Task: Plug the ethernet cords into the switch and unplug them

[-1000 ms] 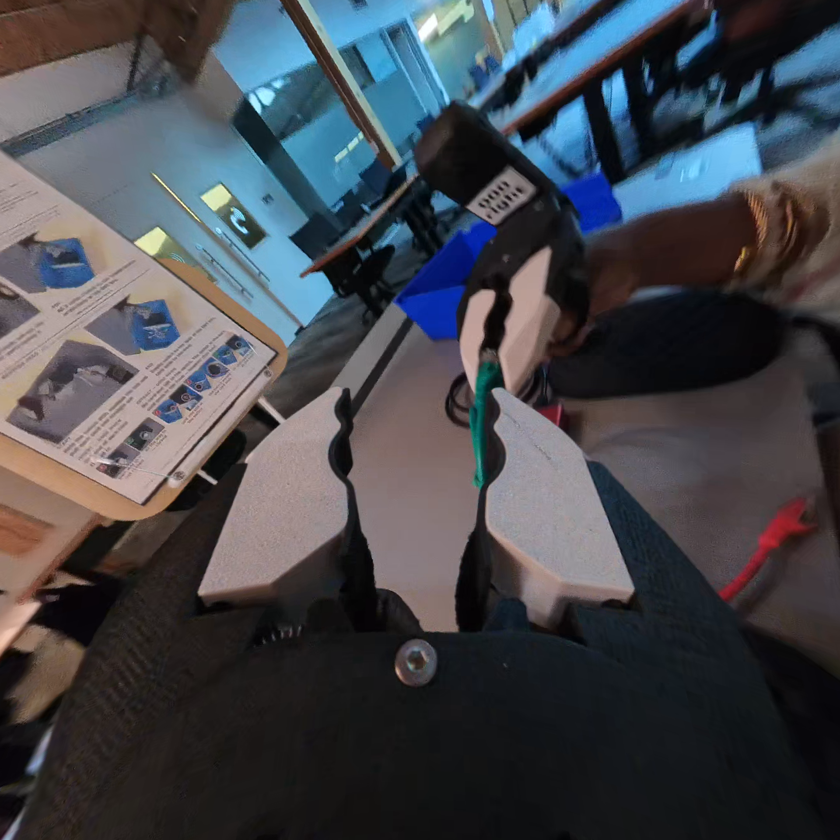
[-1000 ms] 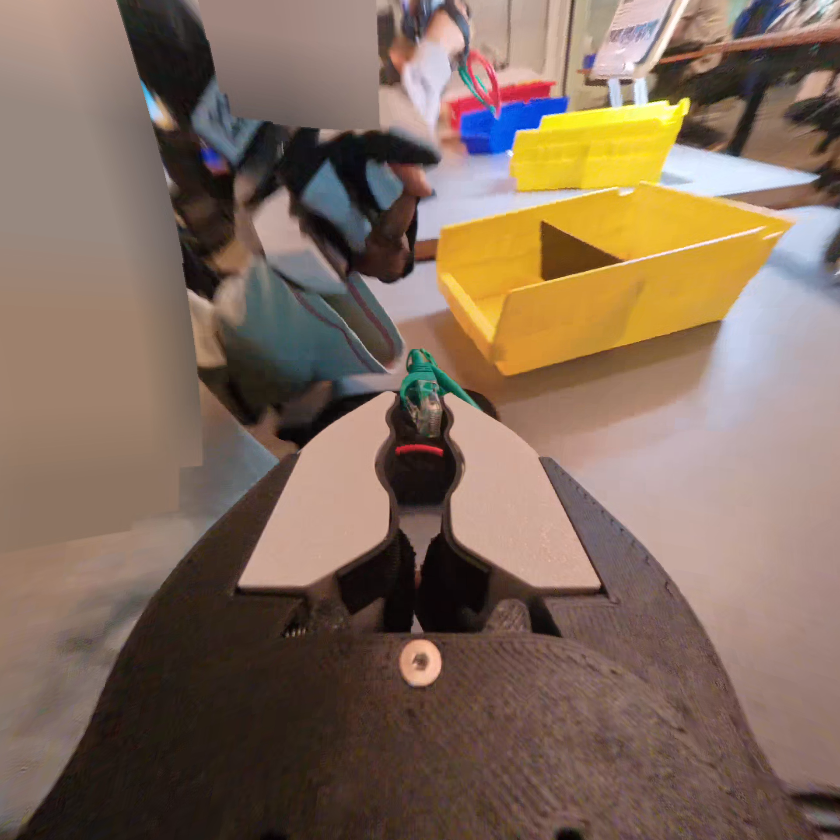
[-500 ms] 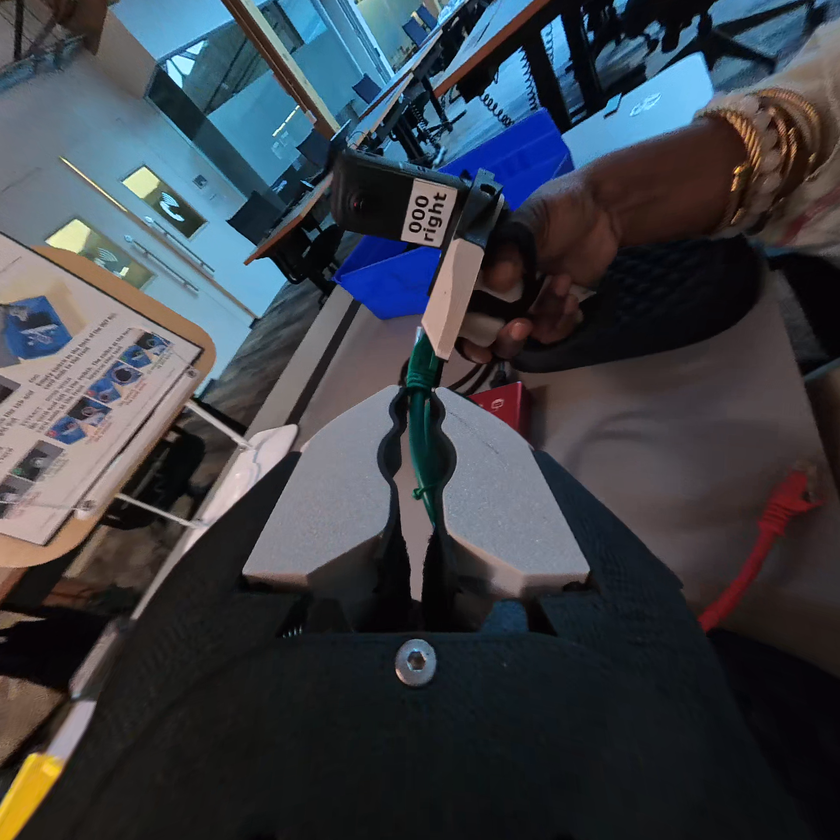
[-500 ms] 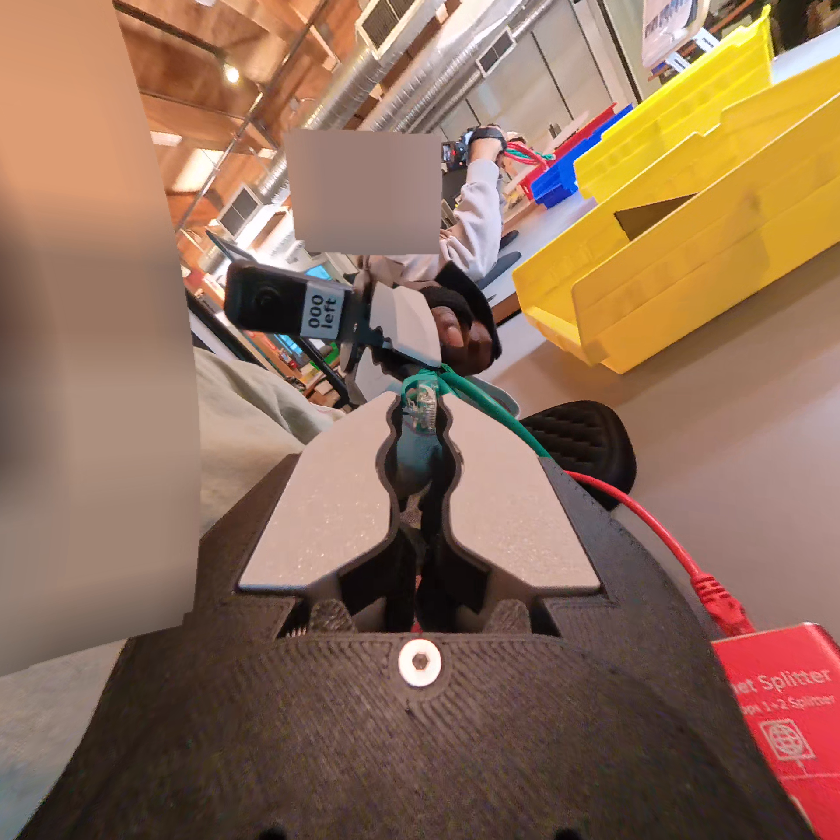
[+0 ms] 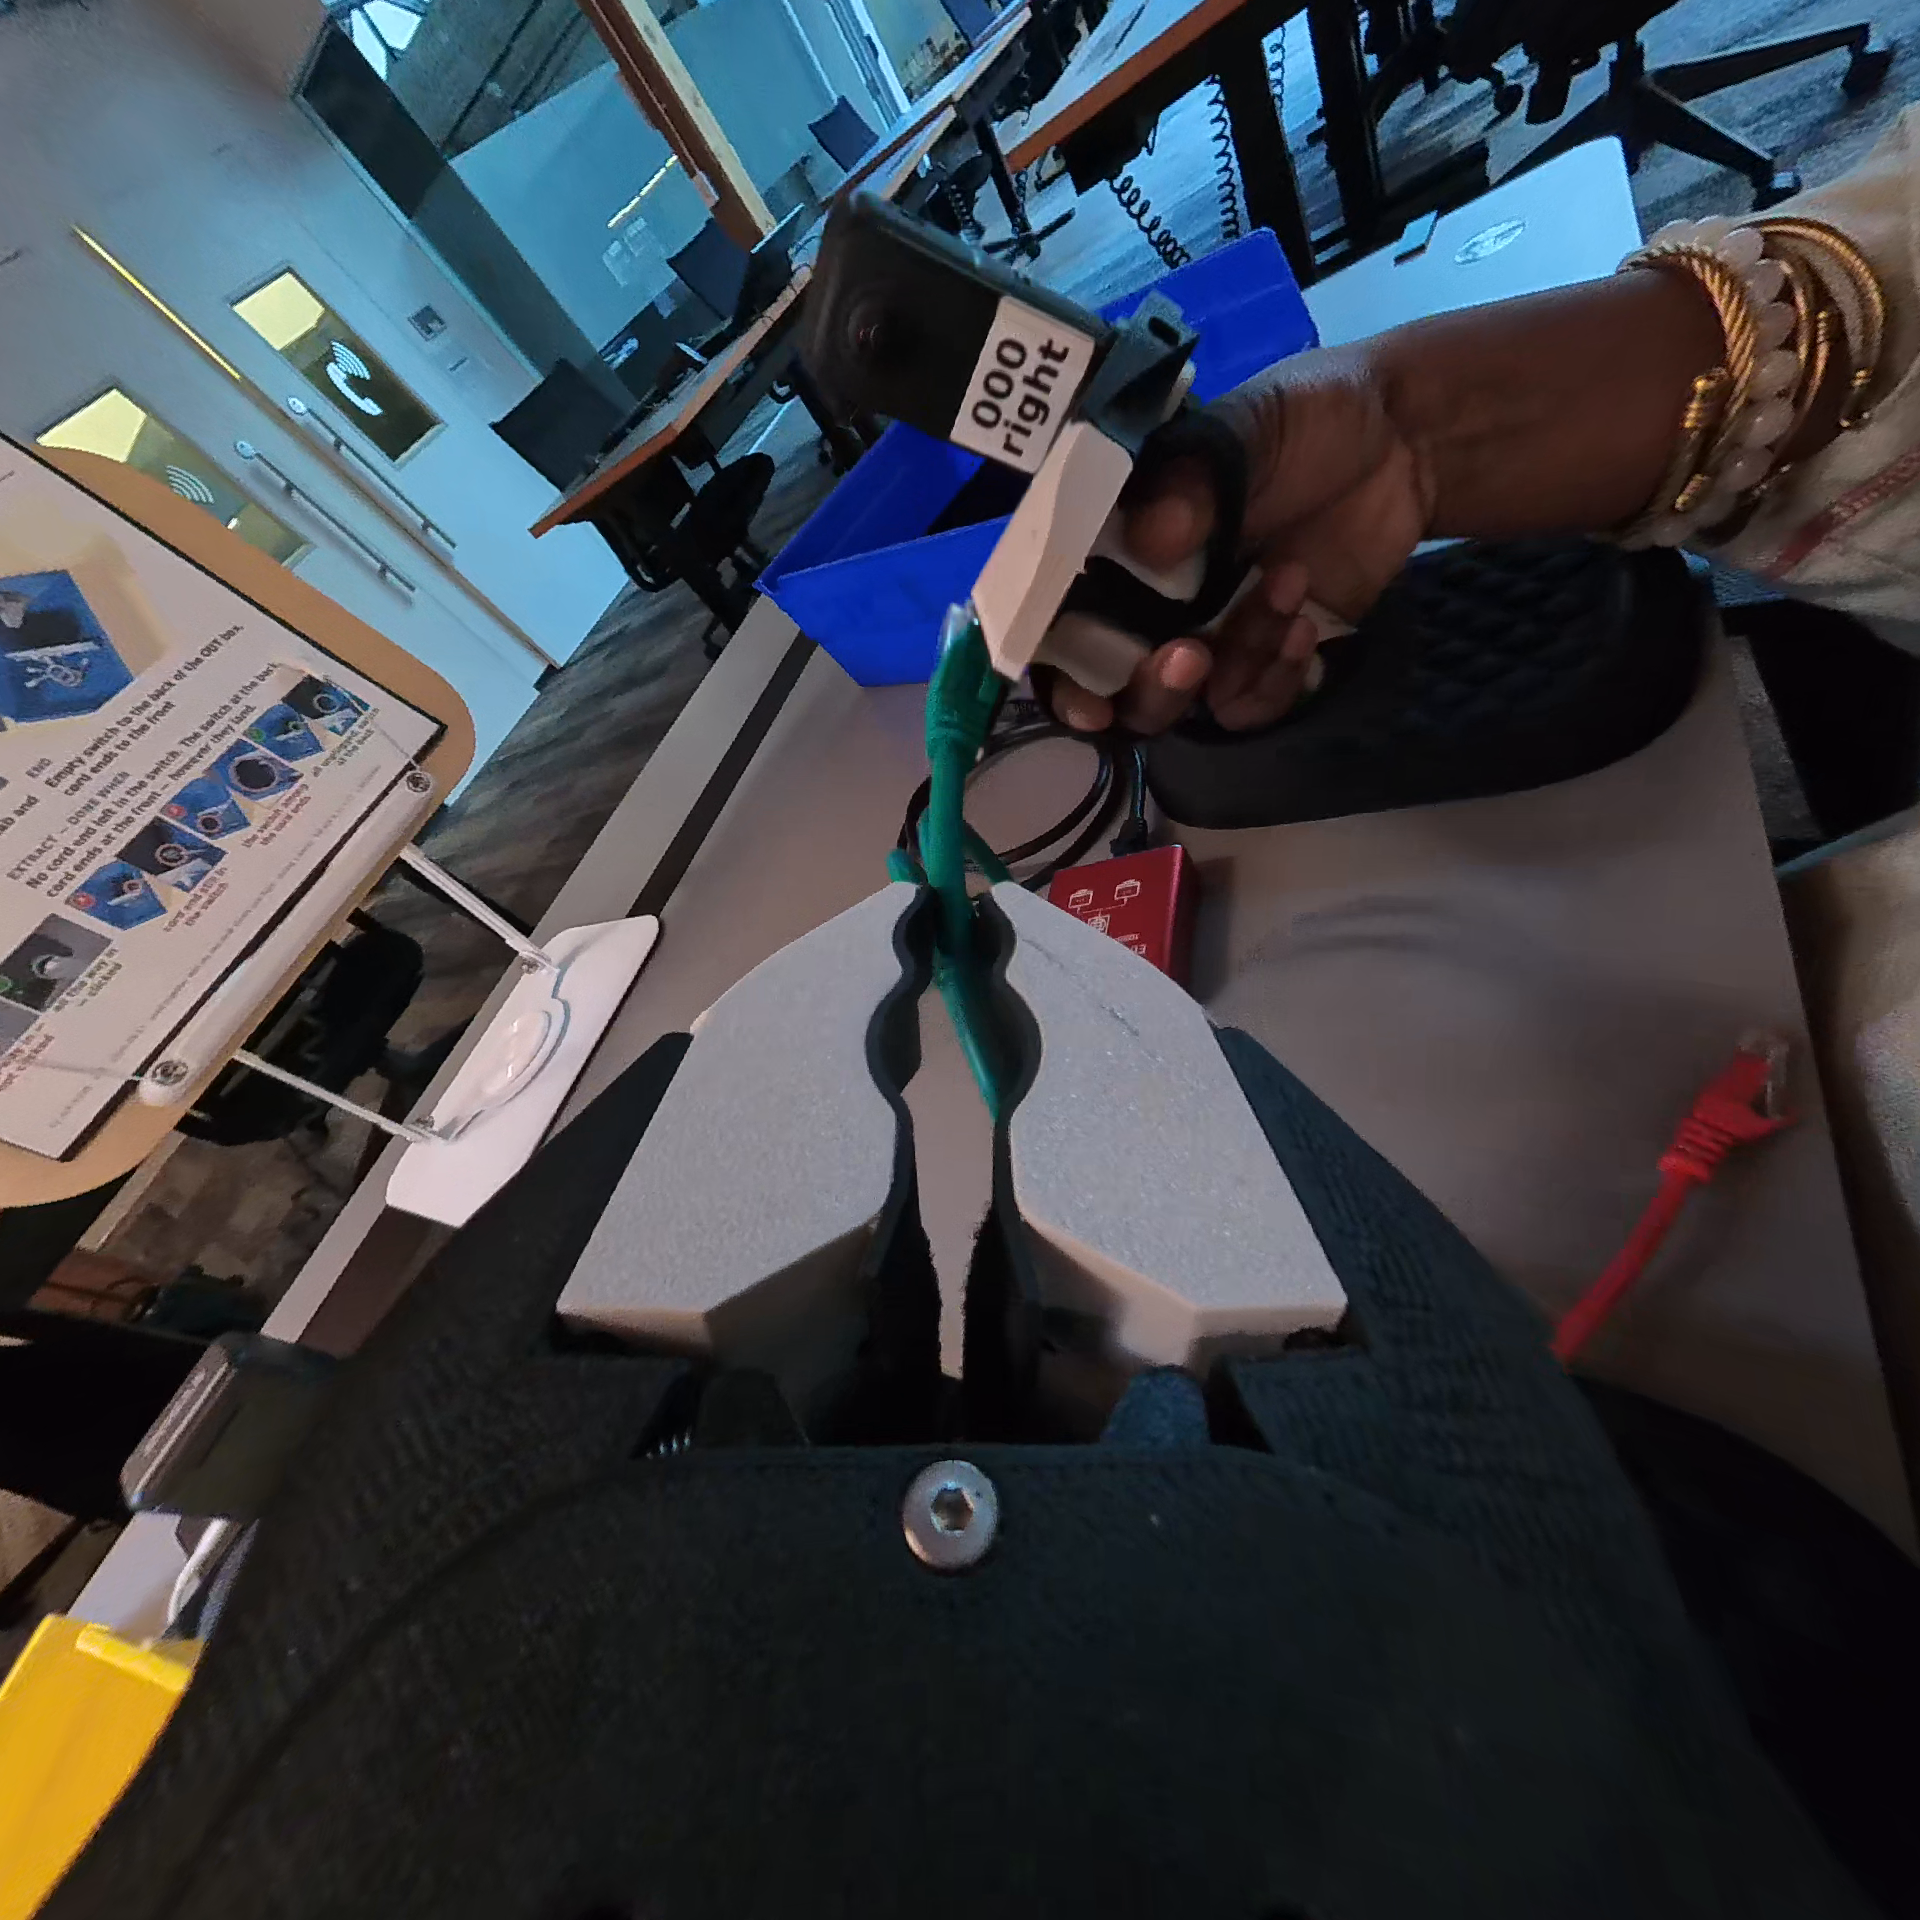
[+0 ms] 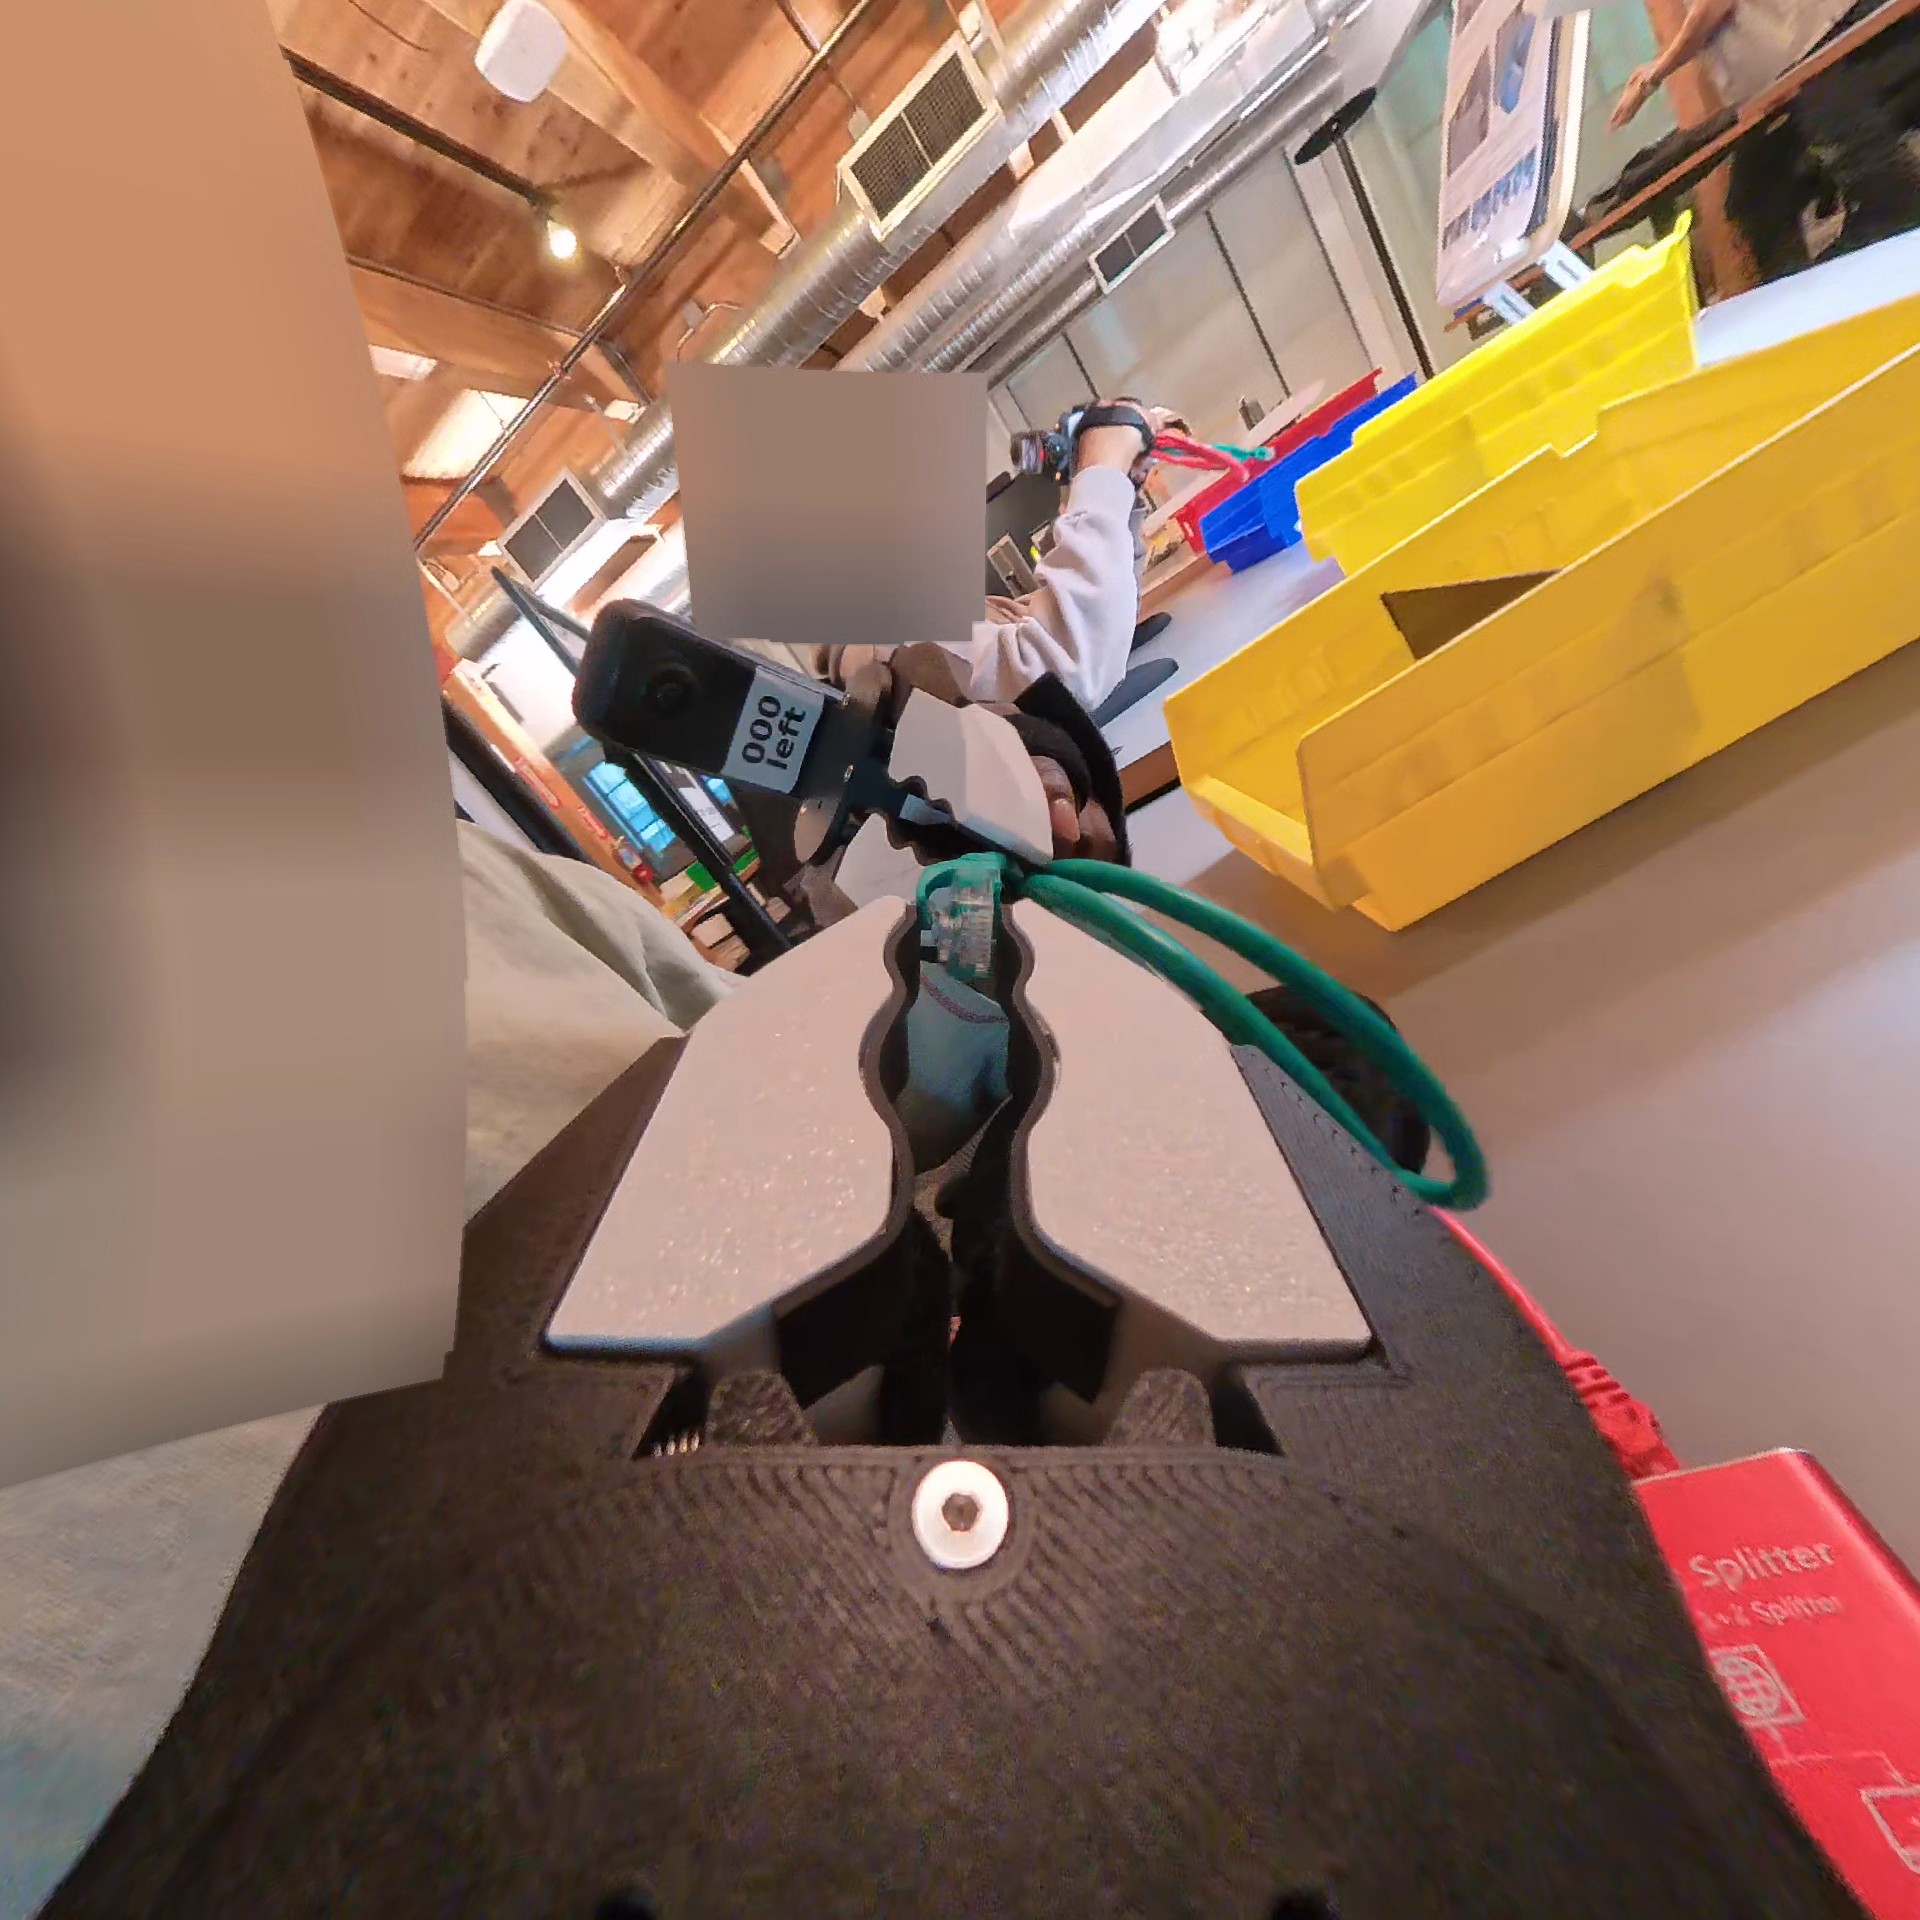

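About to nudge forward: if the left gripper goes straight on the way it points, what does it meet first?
Likely the right gripper: it sits straight ahead, holding the far end of the green cord that the left gripper is shut on. Depth is unclear.

Two ethernet cords are in view: one green cord [image 5: 951, 831] and one red cord [image 5: 1704, 1143], the latter lying on the tabletop [image 5: 1455, 1039] to the right of the single red switch [image 5: 1127, 904]. Two tongs appear, left tongs [image 5: 948, 935] and right tongs [image 6: 961, 920]. Beyond the switch are two yellow bins [image 6: 1558, 707], one near blue bin [image 5: 883, 592] and one instruction board [image 5: 156, 810].
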`<state>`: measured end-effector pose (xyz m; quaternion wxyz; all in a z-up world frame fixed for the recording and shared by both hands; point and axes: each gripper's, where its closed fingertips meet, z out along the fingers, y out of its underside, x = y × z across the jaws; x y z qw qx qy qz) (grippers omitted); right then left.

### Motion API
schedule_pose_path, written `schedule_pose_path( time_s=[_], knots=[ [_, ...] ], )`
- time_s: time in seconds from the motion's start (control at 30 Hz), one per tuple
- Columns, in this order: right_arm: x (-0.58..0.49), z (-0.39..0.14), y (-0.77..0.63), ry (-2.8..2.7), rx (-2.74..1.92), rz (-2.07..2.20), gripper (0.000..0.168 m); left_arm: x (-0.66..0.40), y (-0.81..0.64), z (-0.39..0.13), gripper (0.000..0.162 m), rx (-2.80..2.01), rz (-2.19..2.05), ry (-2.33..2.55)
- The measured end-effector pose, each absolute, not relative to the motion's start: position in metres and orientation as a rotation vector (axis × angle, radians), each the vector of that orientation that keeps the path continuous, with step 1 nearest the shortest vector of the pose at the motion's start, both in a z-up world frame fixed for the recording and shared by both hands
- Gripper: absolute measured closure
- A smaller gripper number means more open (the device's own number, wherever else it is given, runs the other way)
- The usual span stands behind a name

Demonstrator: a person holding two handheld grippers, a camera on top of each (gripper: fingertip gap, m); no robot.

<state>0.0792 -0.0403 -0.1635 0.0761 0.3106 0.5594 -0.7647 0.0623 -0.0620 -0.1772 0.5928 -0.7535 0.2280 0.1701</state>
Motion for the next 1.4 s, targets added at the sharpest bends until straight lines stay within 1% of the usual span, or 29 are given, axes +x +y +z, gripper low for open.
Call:
schedule_pose_path(
  time_s=[0.07,0.1,0.17,0.23,0.27,0.33,0.37,0.4,0.47,0.5,0.57,0.6,0.7,0.77,0.8,0.83,0.87,0.9,1.0,1.07,1.17,1.27,1.33,1.4],
  knots=[
    [0.080,-0.160,-0.032,1.671,0.942,-2.322,0.155,0.061,-0.067,-0.175,0.154,-1.752,0.394,0.528],
    [0.079,-0.158,-0.026,1.657,0.953,-2.342,0.155,0.058,-0.070,-0.175,0.162,-1.763,0.406,0.519],
    [0.083,-0.142,-0.007,1.498,0.914,-2.444,0.155,0.033,-0.079,-0.186,0.162,-1.860,0.543,0.491],
    [0.082,-0.142,0.005,1.490,0.954,-2.460,0.155,0.041,-0.079,-0.181,0.162,-1.795,0.471,0.491],
    [0.079,-0.149,0.003,1.571,1.005,-2.433,0.155,0.049,-0.077,-0.169,0.156,-1.726,0.415,0.465],
    [0.077,-0.158,-0.008,1.635,1.042,-2.374,0.155,0.058,-0.071,-0.143,0.131,-1.607,0.417,0.434],
    [0.075,-0.162,-0.013,1.648,1.062,-2.349,0.155,0.063,-0.066,-0.135,0.126,-1.573,0.436,0.445],
    [0.073,-0.165,-0.019,1.667,1.076,-2.331,0.154,0.071,-0.060,-0.133,0.125,-1.567,0.441,0.477],
    [0.075,-0.165,-0.032,1.636,1.044,-2.303,0.154,0.078,-0.045,-0.145,0.125,-1.630,0.474,0.559],
    [0.076,-0.162,-0.036,1.588,1.018,-2.303,0.154,0.076,-0.040,-0.153,0.126,-1.660,0.508,0.583],
    [0.079,-0.156,-0.040,1.503,0.995,-2.300,0.154,0.070,-0.036,-0.164,0.145,-1.699,0.538,0.604],
    [0.079,-0.155,-0.040,1.487,1.004,-2.302,0.154,0.072,-0.037,-0.166,0.152,-1.699,0.520,0.609],
    [0.083,-0.155,-0.043,1.488,0.992,-2.298,0.154,0.074,-0.040,-0.165,0.155,-1.704,0.476,0.590],
    [0.089,-0.150,-0.045,1.595,0.886,-2.369,0.152,0.079,-0.044,-0.162,0.156,-1.706,0.326,0.538],
    [0.092,-0.147,-0.045,1.693,0.822,-2.432,0.143,0.079,-0.047,-0.160,0.157,-1.708,0.239,0.497],
    [0.090,-0.147,-0.042,1.846,0.802,-2.499,0.127,0.079,-0.049,-0.158,0.157,-1.708,0.148,0.459],
    [0.086,-0.148,-0.037,2.056,0.786,-2.557,0.120,0.079,-0.051,-0.158,0.157,-1.703,0.055,0.426],
    [0.086,-0.149,-0.035,2.294,0.723,-2.600,0.119,0.080,-0.053,-0.157,0.156,-1.699,-0.026,0.397],
    [0.094,-0.144,-0.044,2.846,0.369,-2.574,0.122,0.082,-0.055,-0.162,0.157,-1.711,-0.183,0.367],
    [0.093,-0.144,-0.050,3.019,0.266,-2.474,0.131,0.086,-0.056,-0.164,0.156,-1.711,-0.243,0.380],
    [0.092,-0.148,-0.055,2.999,0.251,-2.376,0.138,0.091,-0.057,-0.167,0.156,-1.719,-0.284,0.398],
    [0.097,-0.151,-0.060,2.916,0.184,-2.333,0.155,0.097,-0.060,-0.166,0.157,-1.707,-0.363,0.403],
    [0.099,-0.150,-0.062,2.887,0.179,-2.337,0.156,0.098,-0.062,-0.166,0.157,-1.701,-0.382,0.412],
    [0.096,-0.150,-0.062,2.797,0.282,-2.365,0.155,0.095,-0.061,-0.167,0.156,-1.692,-0.310,0.427]
  ],
)
